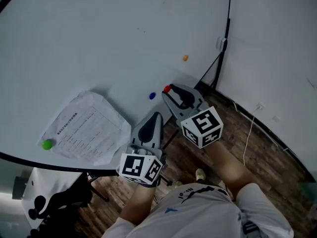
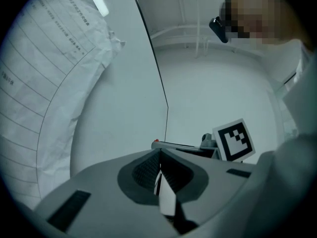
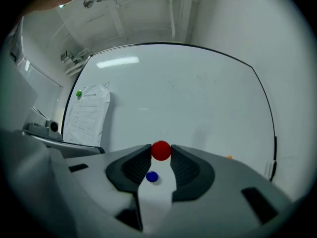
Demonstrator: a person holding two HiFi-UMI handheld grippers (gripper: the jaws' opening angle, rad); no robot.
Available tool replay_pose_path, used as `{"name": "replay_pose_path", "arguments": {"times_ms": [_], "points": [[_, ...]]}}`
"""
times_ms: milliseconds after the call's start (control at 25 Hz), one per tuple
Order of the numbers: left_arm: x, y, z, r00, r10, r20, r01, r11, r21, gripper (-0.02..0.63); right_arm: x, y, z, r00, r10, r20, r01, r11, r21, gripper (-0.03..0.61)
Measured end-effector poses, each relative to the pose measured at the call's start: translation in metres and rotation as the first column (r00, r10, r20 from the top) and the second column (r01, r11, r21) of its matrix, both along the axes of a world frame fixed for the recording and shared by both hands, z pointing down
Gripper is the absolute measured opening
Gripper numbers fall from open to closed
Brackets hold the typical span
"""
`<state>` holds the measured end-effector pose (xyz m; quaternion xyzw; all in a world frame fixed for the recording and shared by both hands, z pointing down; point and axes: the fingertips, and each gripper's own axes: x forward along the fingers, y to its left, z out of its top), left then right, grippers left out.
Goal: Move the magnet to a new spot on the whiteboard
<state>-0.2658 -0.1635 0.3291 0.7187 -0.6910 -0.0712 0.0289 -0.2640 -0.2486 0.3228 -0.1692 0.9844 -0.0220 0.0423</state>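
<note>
- Red magnet (image 3: 161,150) sits pinched at the very tips of the right hand-held gripper (image 3: 161,152), one jaw pressed on each side. A tip grip suits so small a knob and keeps the board ahead in sight.
- It is low on the whiteboard (image 3: 188,93), with a blue magnet (image 3: 152,177) near it and an orange magnet (image 3: 229,157) well apart to the right. Whether the red one touches the board or is just off it cannot be told.
- Left hand-held gripper (image 2: 159,155) has its jaws together on nothing and hangs by the board's lower edge, probably kept out of the way.
- Green magnet (image 1: 47,144) pins a printed sheet (image 1: 84,128) at the left, so the bare middle looks like the likeliest new spot.
</note>
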Motion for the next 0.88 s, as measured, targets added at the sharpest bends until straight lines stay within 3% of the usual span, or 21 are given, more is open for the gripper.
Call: {"name": "replay_pose_path", "arguments": {"times_ms": [440,880], "points": [[0.036,0.022,-0.015,0.995,0.098,0.007,-0.099,0.995,0.023,0.012,0.051,0.035,-0.018,0.996,0.088,0.021,-0.089,0.996,0.023,0.129],[0.067,0.041,-0.014,0.973,0.232,0.004,-0.232,0.972,0.035,0.012,0.099,0.065,-0.019,0.973,0.229,0.016,-0.23,0.972,0.041,0.129]]}}
